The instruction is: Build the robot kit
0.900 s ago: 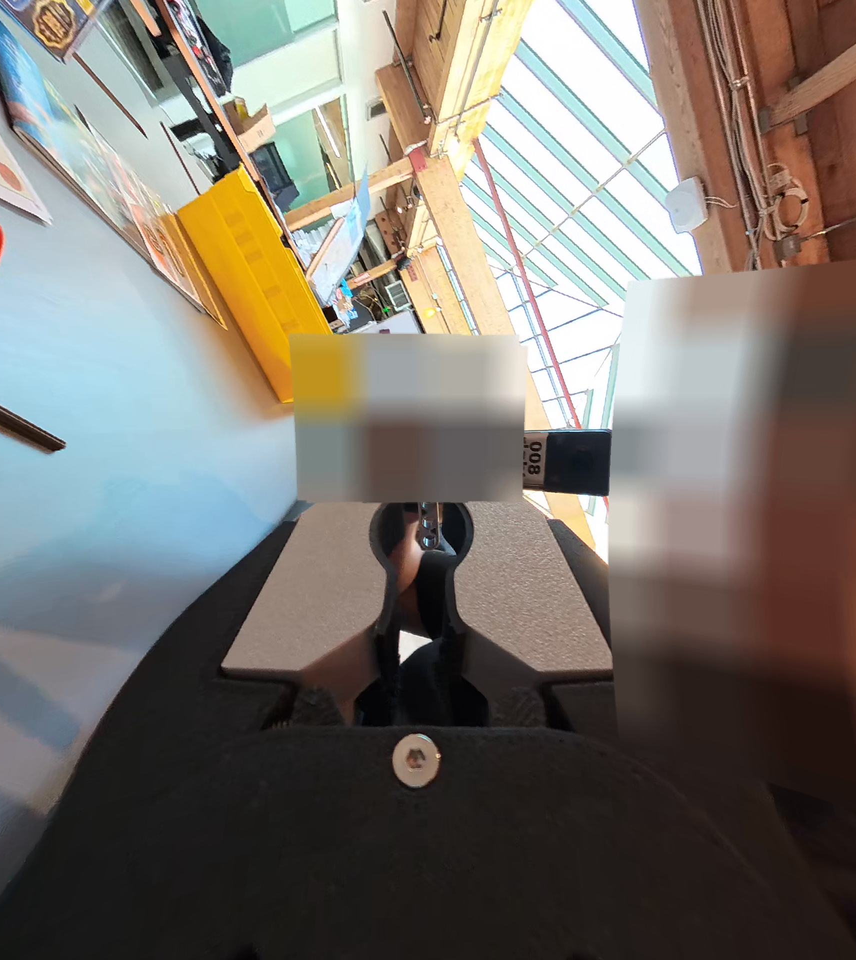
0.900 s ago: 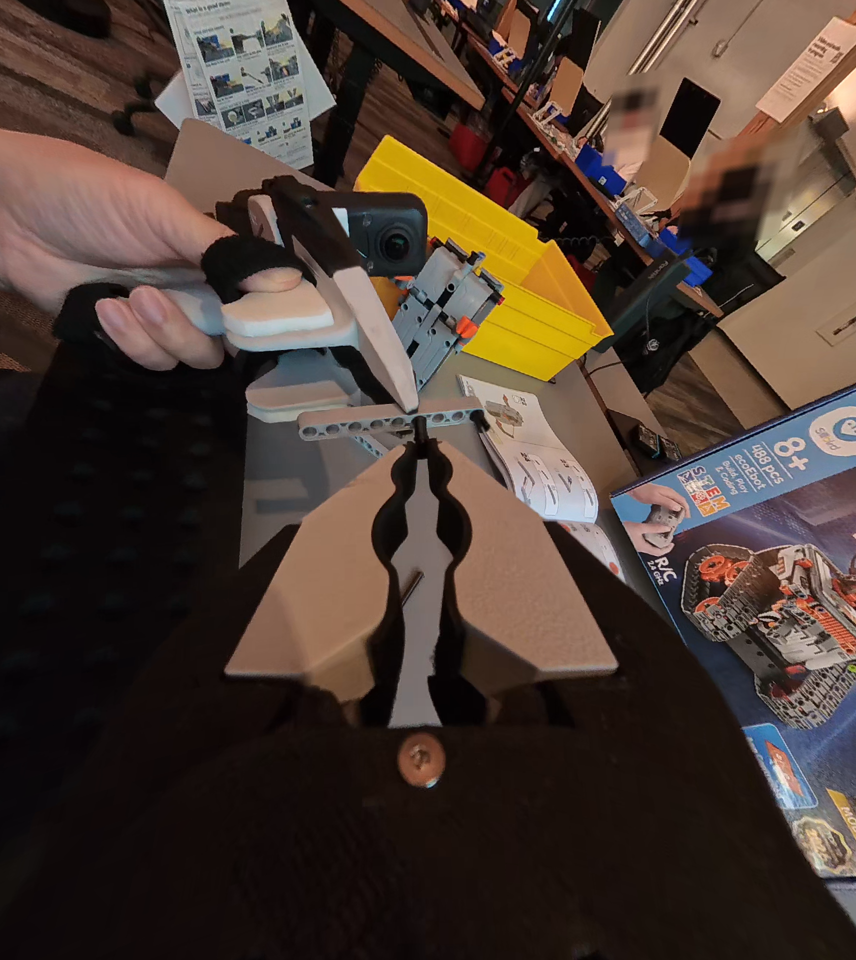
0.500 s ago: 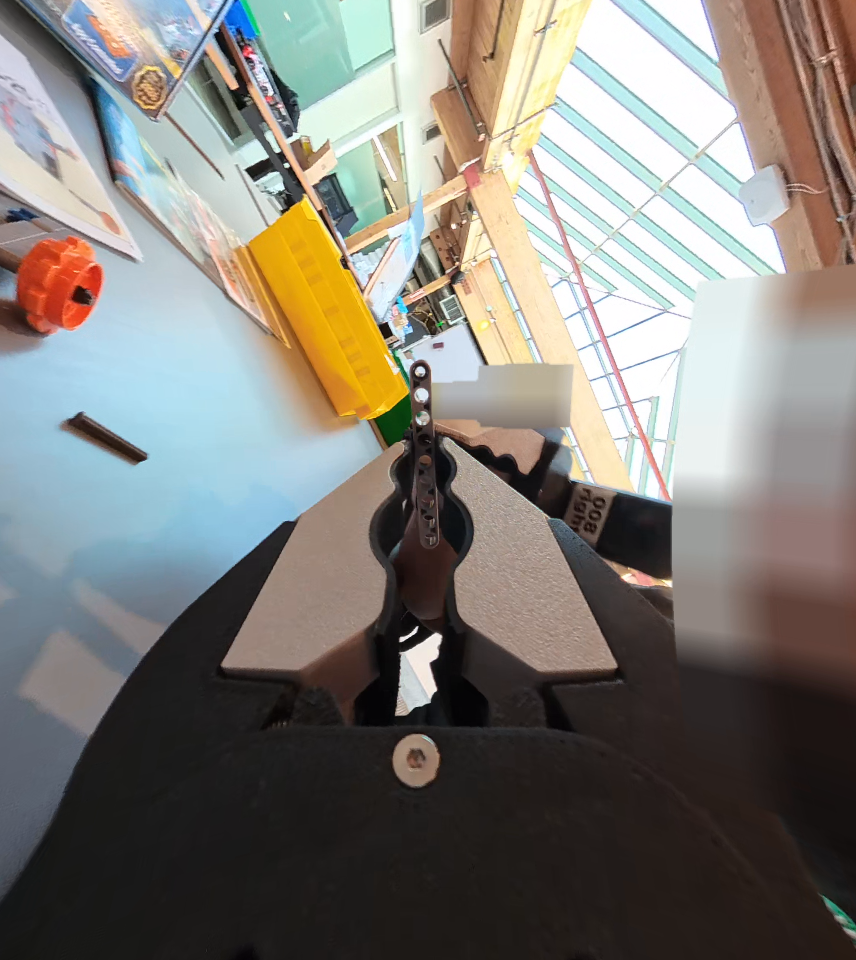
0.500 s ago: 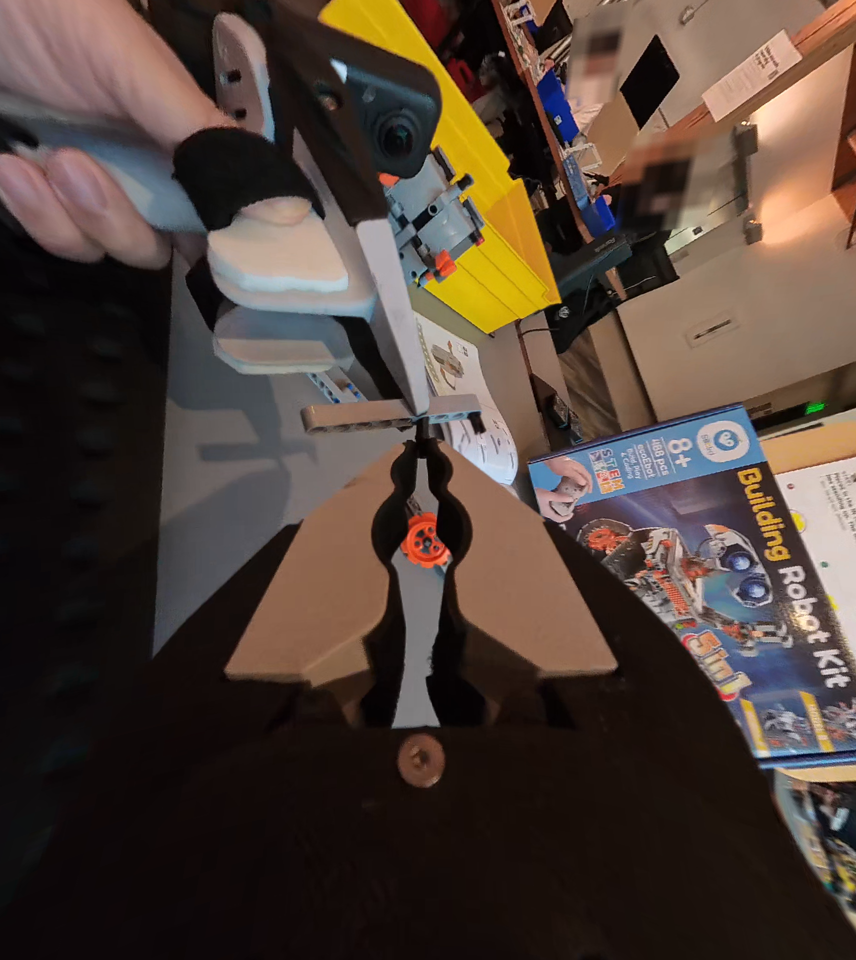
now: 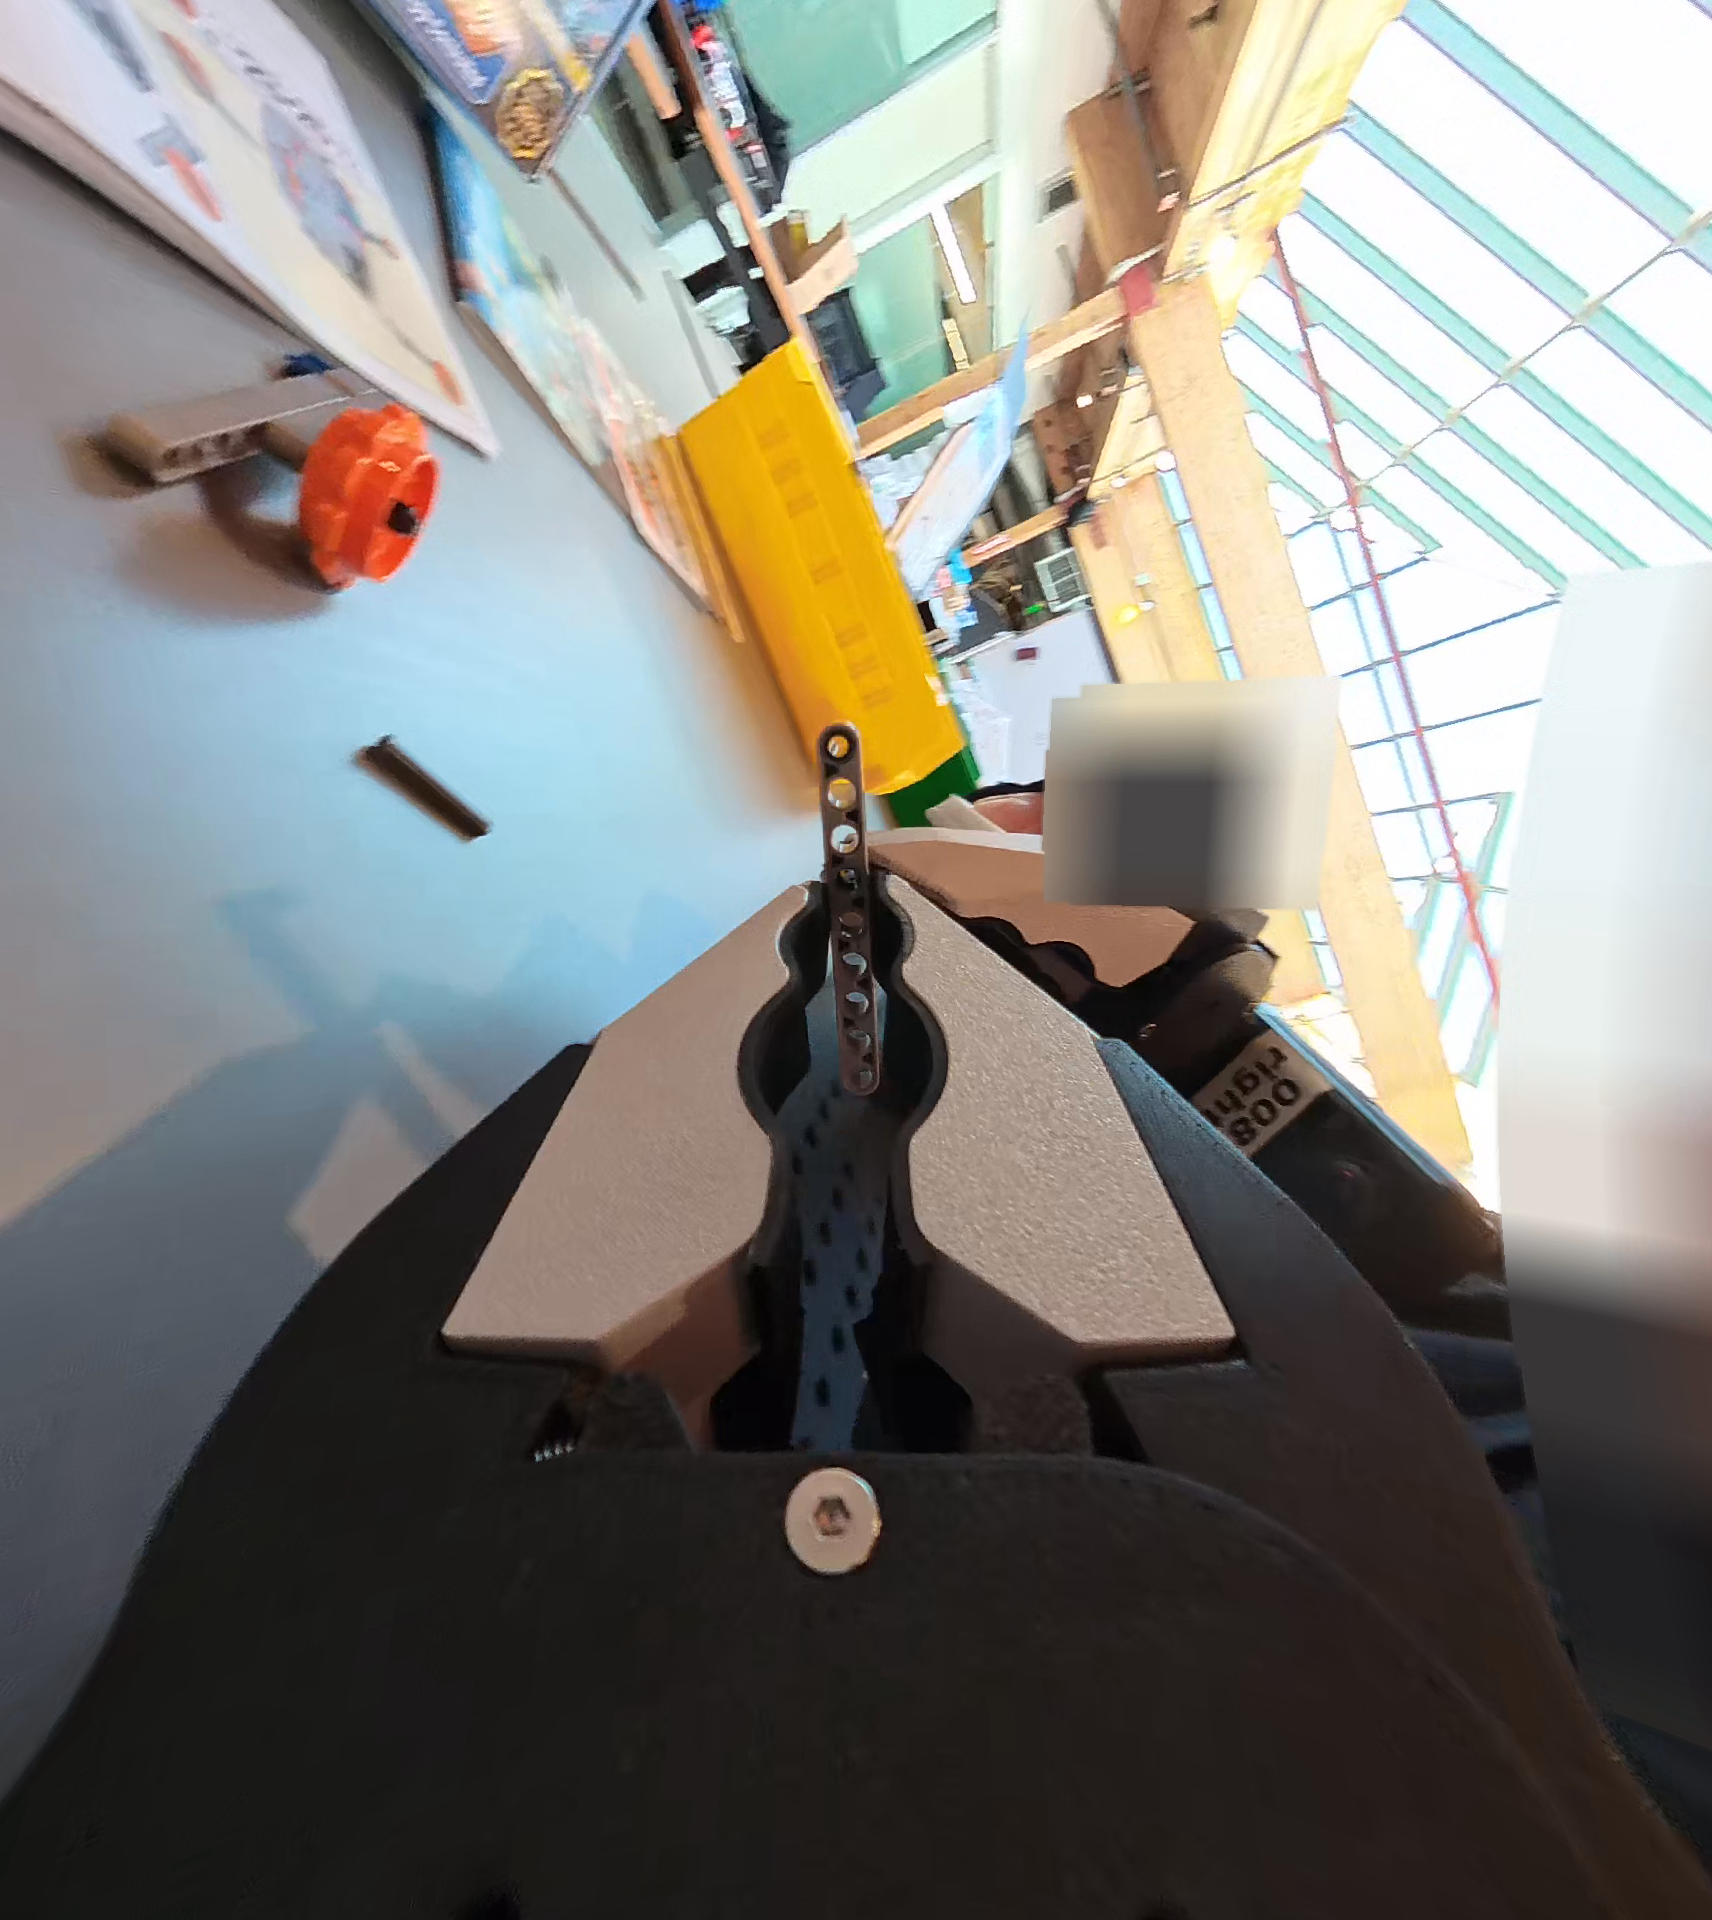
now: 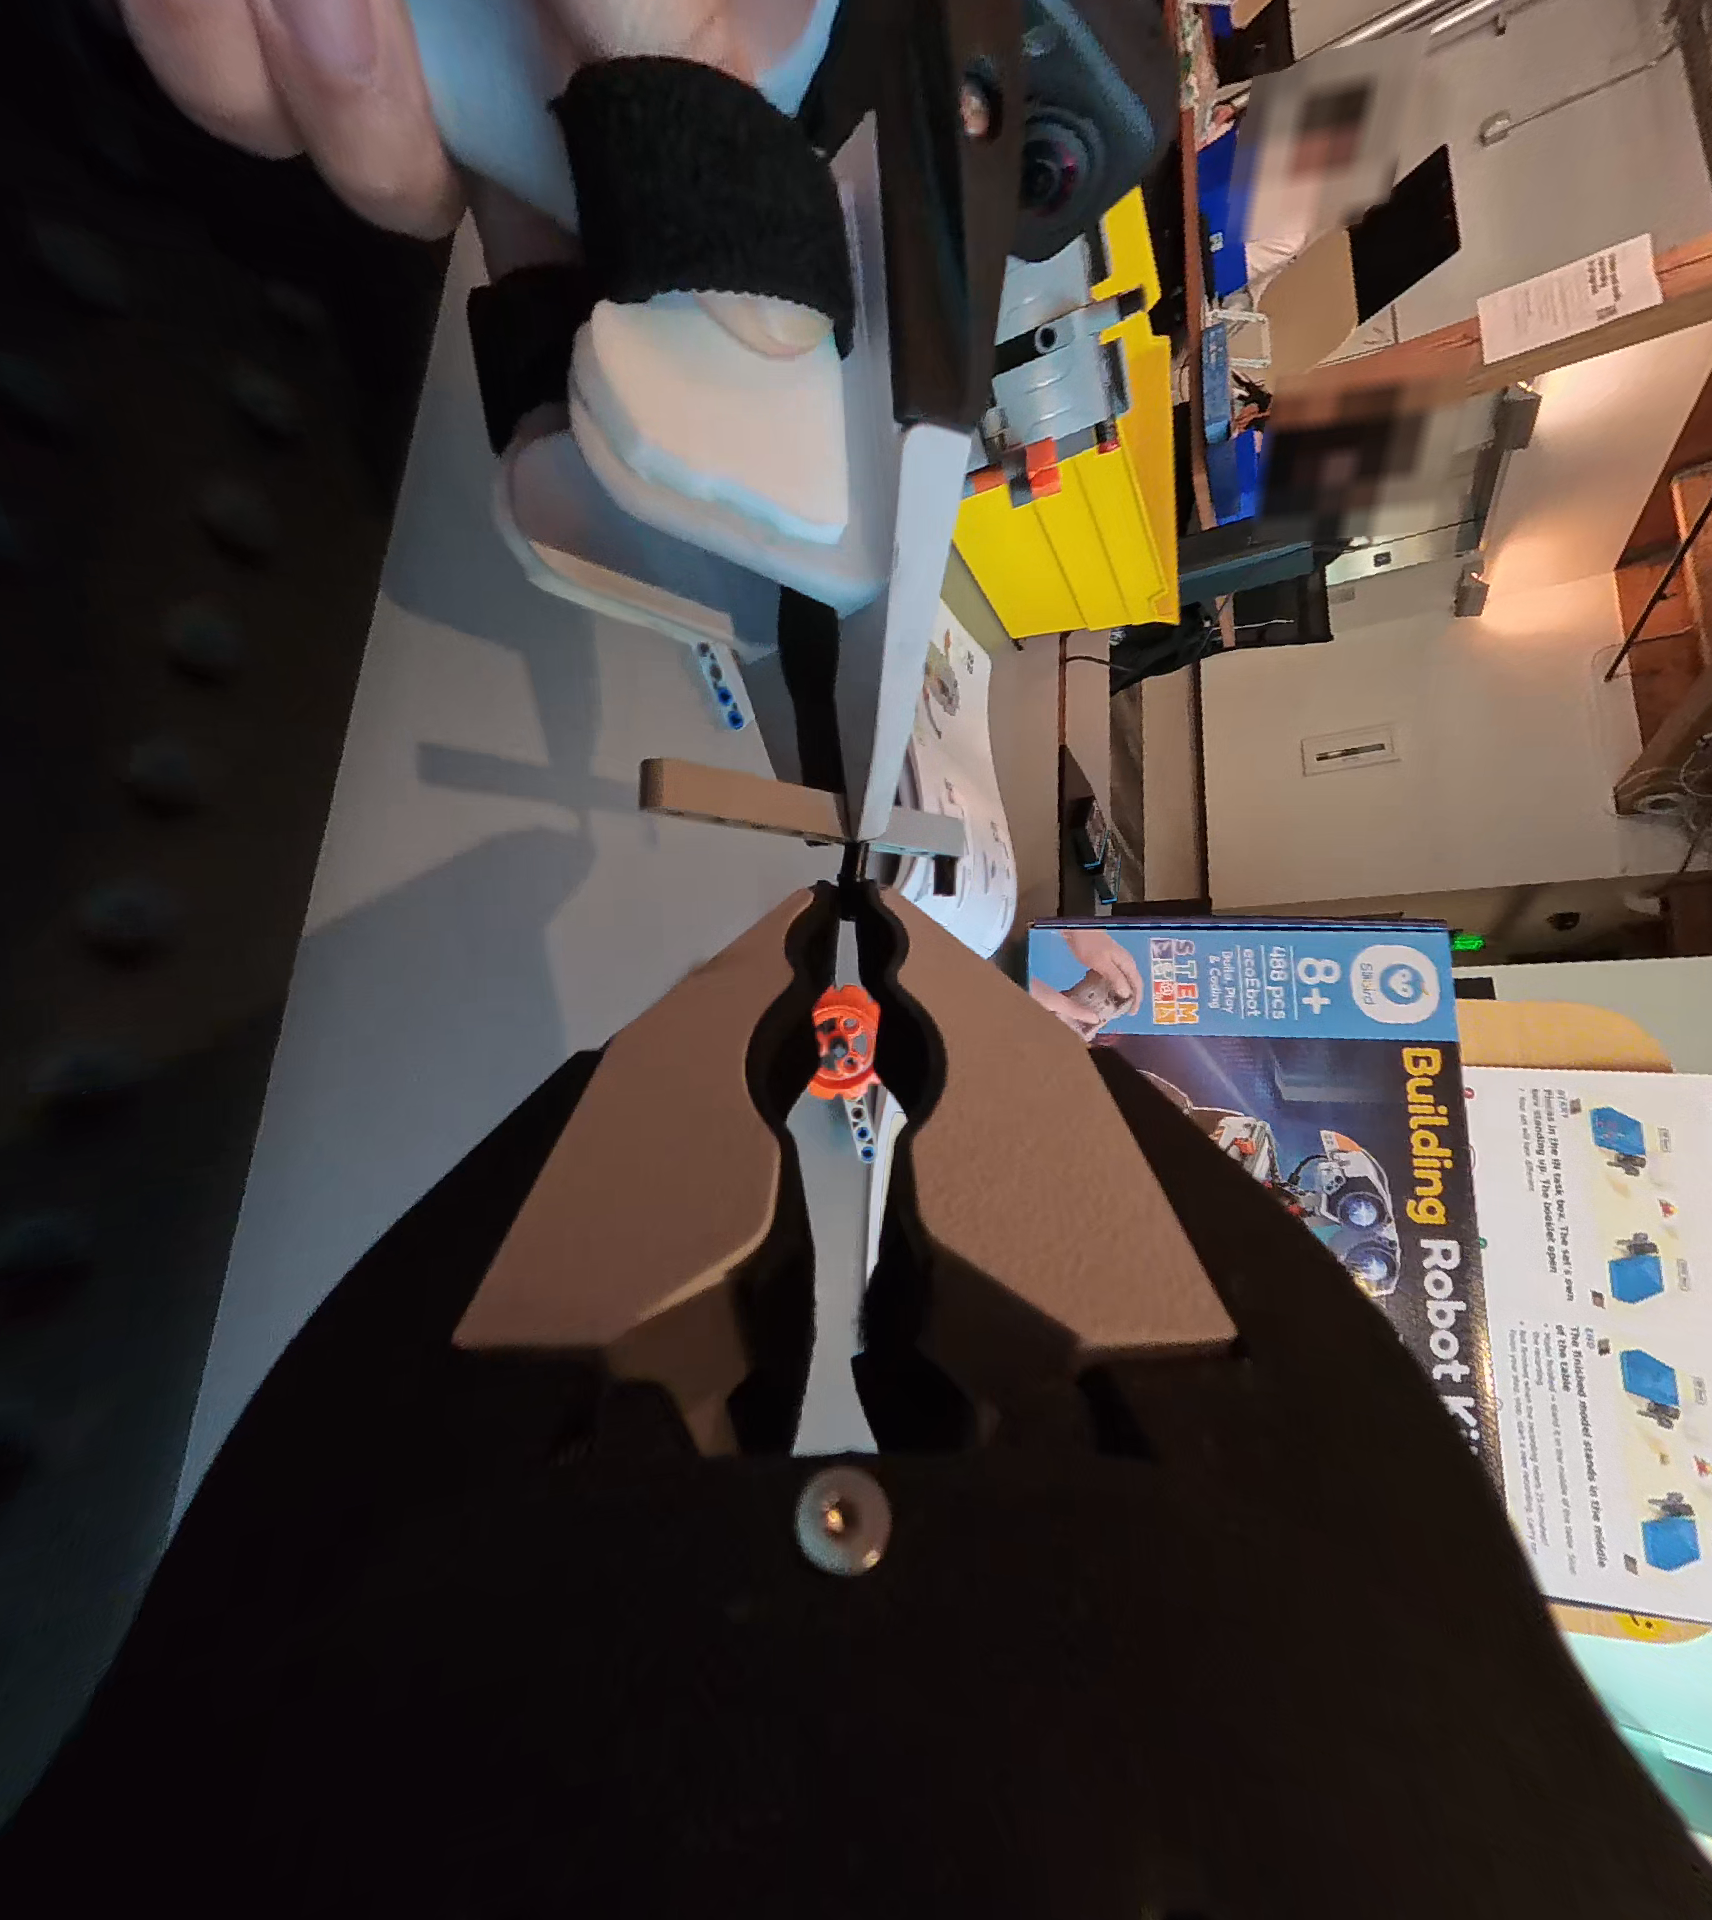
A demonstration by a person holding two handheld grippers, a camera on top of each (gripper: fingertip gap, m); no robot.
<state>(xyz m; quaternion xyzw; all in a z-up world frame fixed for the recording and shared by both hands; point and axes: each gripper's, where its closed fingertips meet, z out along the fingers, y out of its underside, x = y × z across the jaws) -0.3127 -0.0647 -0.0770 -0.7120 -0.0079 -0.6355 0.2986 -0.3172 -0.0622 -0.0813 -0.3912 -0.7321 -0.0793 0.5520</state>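
Grey table (image 5: 104,935) runs tilted through both views, so neither gives you a level reference. The yellow bin (image 5: 821,582) and the kit box (image 6: 1247,1039) sit well clear of the work.

Your left gripper (image 5: 850,896) is clamped on a thin perforated beam (image 5: 847,831), held in the air above the table and gripped near its middle, so both ends stick out. A sideways push on it would likely twist it in the pads.

Your right gripper (image 6: 847,902) has its tips drawn together on what looks like a small dark pin (image 6: 849,868), which meets the beam's edge. So little of the pin is held that, if it is off the hole or angled, I judge it could pop out and drop.

The wrist-view angles hide the hole it faces and how deep the pin sits. The orange gear (image 5: 369,504) and a dark axle (image 5: 421,787) lie on the table. The left view is smeared, and mosaic patches cover its right side.
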